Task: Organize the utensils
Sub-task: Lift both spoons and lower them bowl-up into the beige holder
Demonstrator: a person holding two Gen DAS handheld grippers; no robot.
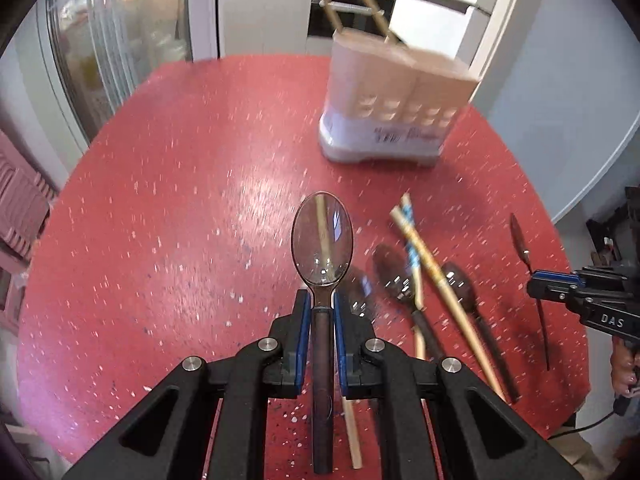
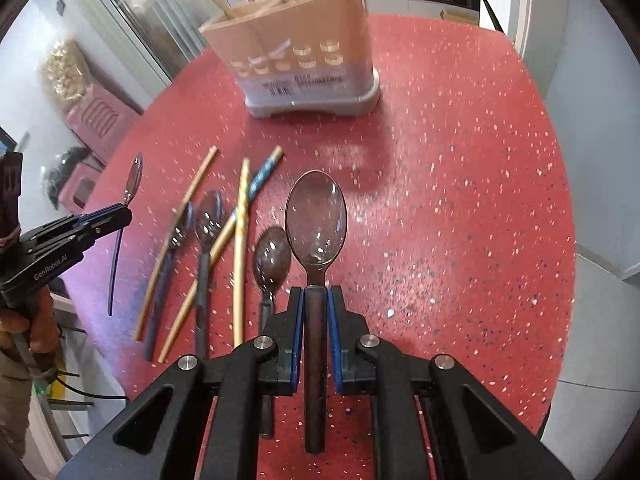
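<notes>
My left gripper [image 1: 322, 304] is shut on a clear brown plastic spoon [image 1: 322, 240], held above the red table with its bowl forward. My right gripper [image 2: 316, 298] is shut on a like spoon [image 2: 316, 220]. Each gripper shows in the other's view, the right one [image 1: 538, 286] at the right edge, the left one [image 2: 120, 216] at the left. A tan utensil holder [image 1: 400, 92] with chopsticks in it stands at the table's far side; it also shows in the right wrist view [image 2: 304, 36]. Loose spoons [image 2: 209, 220] and chopsticks [image 2: 240, 240] lie on the table.
The round red speckled table [image 2: 460, 200] ends close on the right. Pink crates [image 2: 100, 116] stand on the floor at the left. Kitchen cabinets and an oven [image 1: 344, 8] stand behind the table.
</notes>
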